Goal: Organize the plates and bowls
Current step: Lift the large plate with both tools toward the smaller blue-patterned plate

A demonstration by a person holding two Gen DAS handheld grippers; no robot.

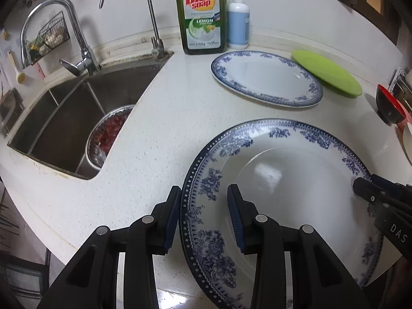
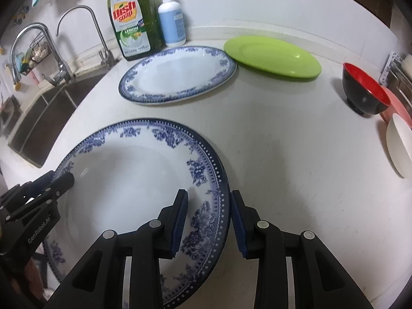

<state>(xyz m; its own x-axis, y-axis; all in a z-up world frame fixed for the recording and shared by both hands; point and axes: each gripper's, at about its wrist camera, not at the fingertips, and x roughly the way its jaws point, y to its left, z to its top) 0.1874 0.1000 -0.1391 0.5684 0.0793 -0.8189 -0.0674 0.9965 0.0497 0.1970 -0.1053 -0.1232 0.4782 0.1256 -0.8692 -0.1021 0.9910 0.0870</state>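
Big blue-patterned plate (image 1: 283, 180) nearest, on white counter (image 1: 159, 118) near front edge. My left gripper (image 1: 203, 213) straddles its left rim, my right gripper (image 2: 208, 219) its right rim; both gaps narrow, pads not pressing yet, I judge. Risk: glossy glaze slips from uneven squeeze, plate tips off edge. Plate white-centred, floral border, dotted rim. Farther: oval blue plate (image 2: 177, 77), green plate (image 2: 273, 56), red-black bowl (image 2: 365, 90).
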